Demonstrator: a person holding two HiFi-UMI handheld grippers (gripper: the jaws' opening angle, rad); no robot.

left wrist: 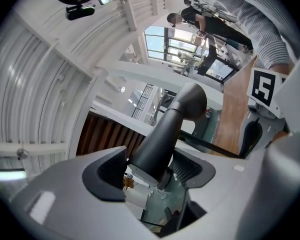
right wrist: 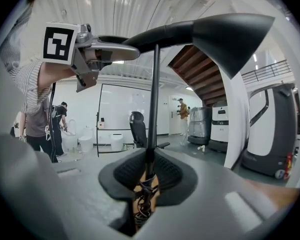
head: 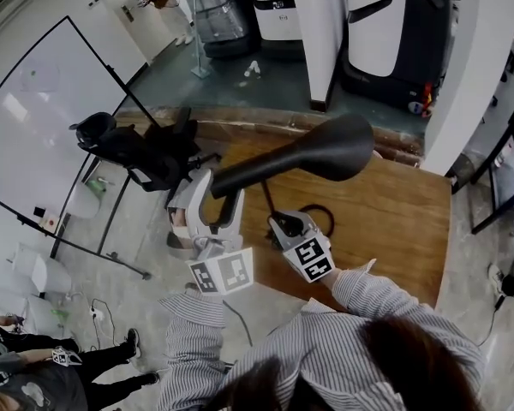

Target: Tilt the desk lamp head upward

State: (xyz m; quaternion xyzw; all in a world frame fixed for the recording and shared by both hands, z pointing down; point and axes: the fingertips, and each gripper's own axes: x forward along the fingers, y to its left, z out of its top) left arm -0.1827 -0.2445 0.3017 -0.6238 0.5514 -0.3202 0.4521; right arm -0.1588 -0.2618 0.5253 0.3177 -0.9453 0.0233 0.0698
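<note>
A black desk lamp stands on the wooden desk [head: 394,221]. Its cone-shaped head [head: 330,148] points right and narrows into a neck [head: 244,175] running left. My left gripper [head: 218,197] is shut on that narrow rear end; in the left gripper view the neck [left wrist: 162,139] sits clamped between the pads of the left gripper [left wrist: 150,171]. My right gripper [head: 284,223] is shut on the lamp's thin upright pole [right wrist: 153,99], which runs down between the pads of the right gripper [right wrist: 147,174]. The ring-shaped base [head: 315,221] lies just behind it.
A black office chair [head: 146,152] and a large whiteboard [head: 43,118] stand left of the desk. White and black machines [head: 394,32] and a white pillar [head: 321,24] are behind it. A person [head: 34,375] is at the lower left on the floor.
</note>
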